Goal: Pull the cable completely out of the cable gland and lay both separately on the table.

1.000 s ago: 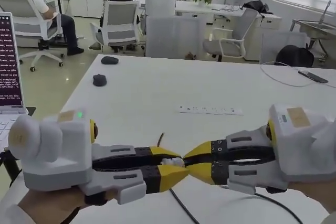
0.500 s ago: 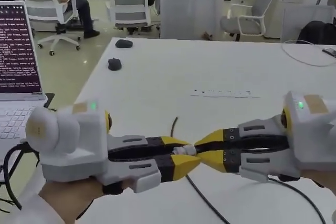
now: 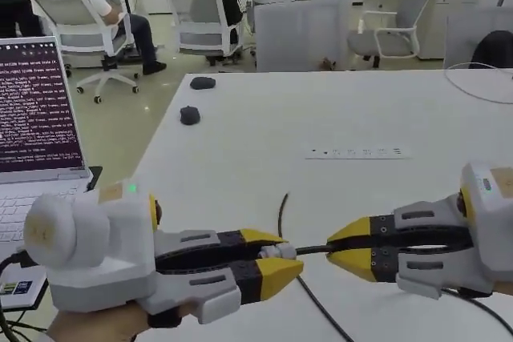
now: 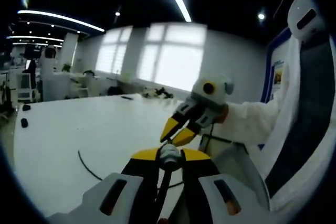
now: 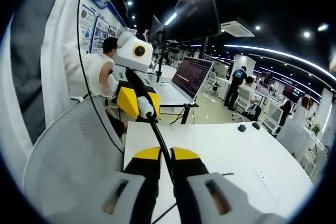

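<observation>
The left gripper [image 3: 288, 254], held low at the left of the head view, is clenched on a small white cable gland [image 3: 275, 252] – its yellow-tipped jaws pinch the gland from above and below. In the left gripper view the same gland [image 4: 169, 153] sits between the yellow tips at the bottom of the picture.

Facing it from the right, the right gripper [image 3: 330, 249] is clamped on a thin black cable [image 3: 313, 249]. A short, straight stretch of cable bridges the gap between the two grippers, and its end goes into the gland. Both are held in the air just above the white table [image 3: 385, 110]. In the right gripper view the cable [image 5: 160, 140] rises from between that gripper's closed jaws straight to the gland [image 5: 145, 107] in the left gripper [image 5: 142, 109].

More of the black cable curves across the table behind and below the grippers.

Further out on the table lie a flat white power strip [image 3: 357, 152], a dark computer mouse [image 3: 190, 115] and a second mouse [image 3: 203, 82] beyond it. An open laptop [image 3: 36, 110] with text on its screen stands at the left edge. Past the table are office chairs [image 3: 196, 22] and seated people [image 3: 76, 2] at desks.
</observation>
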`<move>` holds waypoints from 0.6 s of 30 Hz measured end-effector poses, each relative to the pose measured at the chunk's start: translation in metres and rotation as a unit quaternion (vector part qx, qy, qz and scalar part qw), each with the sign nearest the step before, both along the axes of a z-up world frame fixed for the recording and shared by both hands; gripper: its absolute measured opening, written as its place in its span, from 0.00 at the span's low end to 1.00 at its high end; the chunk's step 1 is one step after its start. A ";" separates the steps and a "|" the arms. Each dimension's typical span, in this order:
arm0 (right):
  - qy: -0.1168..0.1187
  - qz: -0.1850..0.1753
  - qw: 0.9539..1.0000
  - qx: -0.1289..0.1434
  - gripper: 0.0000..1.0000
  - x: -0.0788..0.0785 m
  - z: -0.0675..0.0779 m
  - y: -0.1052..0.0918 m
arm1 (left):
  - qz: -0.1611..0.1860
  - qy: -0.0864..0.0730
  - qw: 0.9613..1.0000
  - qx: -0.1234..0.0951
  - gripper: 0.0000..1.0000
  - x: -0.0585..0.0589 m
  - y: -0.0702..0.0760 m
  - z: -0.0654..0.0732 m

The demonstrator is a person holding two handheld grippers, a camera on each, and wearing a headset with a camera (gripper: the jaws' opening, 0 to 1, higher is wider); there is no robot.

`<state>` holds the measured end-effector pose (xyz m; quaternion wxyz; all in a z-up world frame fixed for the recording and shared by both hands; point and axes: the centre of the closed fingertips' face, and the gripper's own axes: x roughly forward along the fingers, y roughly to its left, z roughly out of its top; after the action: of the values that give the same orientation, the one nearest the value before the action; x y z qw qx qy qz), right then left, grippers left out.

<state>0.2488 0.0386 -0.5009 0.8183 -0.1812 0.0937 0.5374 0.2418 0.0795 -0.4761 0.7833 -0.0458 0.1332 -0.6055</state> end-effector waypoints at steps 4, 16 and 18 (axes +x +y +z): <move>-0.002 -0.012 1.000 0.006 0.05 0.000 0.002 -0.006 | 0.002 -0.001 1.000 -0.002 0.16 0.003 0.002 0.006; 0.013 -0.022 1.000 0.005 0.05 -0.008 -0.011 -0.014 | -0.021 -0.007 1.000 0.013 0.16 -0.002 -0.015 0.005; 0.013 -0.021 1.000 0.002 0.09 -0.009 -0.012 -0.015 | -0.029 -0.013 0.999 0.013 0.16 -0.004 -0.019 0.008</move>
<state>0.2402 0.0235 -0.5128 0.8283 -0.1706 0.1075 0.5227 0.2382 0.0605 -0.4682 0.7676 -0.0244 0.1320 -0.6267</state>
